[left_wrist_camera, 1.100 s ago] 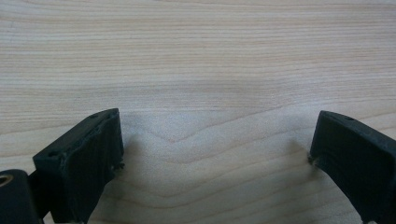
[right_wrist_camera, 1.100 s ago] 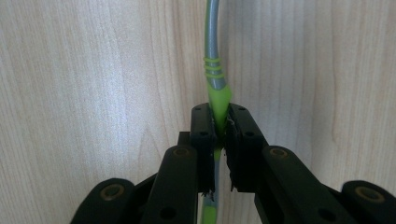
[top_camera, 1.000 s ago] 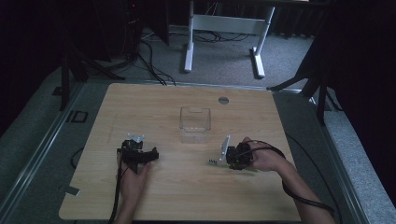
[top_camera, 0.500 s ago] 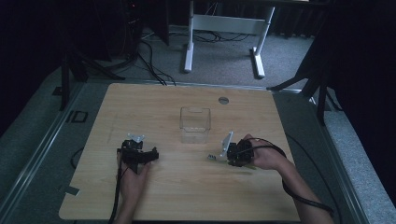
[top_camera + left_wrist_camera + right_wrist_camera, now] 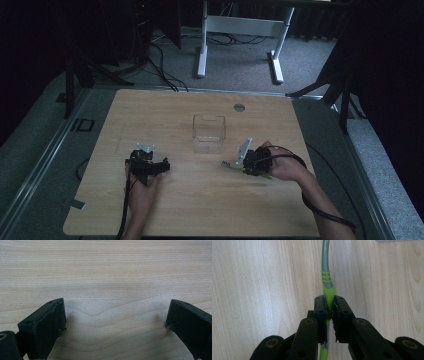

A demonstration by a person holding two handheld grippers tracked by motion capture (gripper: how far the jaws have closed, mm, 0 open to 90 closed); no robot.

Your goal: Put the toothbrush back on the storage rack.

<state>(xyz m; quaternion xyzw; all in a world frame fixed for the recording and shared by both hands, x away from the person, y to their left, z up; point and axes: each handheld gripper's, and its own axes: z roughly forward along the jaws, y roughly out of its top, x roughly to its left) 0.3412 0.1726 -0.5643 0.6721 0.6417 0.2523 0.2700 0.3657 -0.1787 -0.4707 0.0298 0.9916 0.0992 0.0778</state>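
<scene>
Utensil [image 5: 327, 287] with a lime-green handle and a grey metal stem, clenched between the jaws of the right gripper [image 5: 329, 305]; whether fork or spoon cannot be told, the working end runs off the top of the right gripper view. In the high view it shows as a thin pale sliver [image 5: 229, 165] poking out to the left of the right gripper [image 5: 256, 161], low over the wooden table [image 5: 280, 210], just in front of and to the right of the clear plastic box [image 5: 209, 134].

Handling, by judgement: light, stiff, slender. The green sleeve looks like plastic or rubber, with raised rings where it meets the stem, so it should offer better friction than the smooth metal. The grip sits on that sleeve, near the rings, which seems the sound place to hold; a grip on the bare grey stem would likely let it slide or twist. Held at one end, the long free part may swing if the hand turns quickly.

Left gripper [image 5: 113, 325]: jaws released and standing wide apart, nothing between them, only bare wood grain beneath. In the high view it [image 5: 149, 165] rests near the table's left side, well apart from the box and from the utensil.

Box stands upright and looks empty, open at the top.
</scene>
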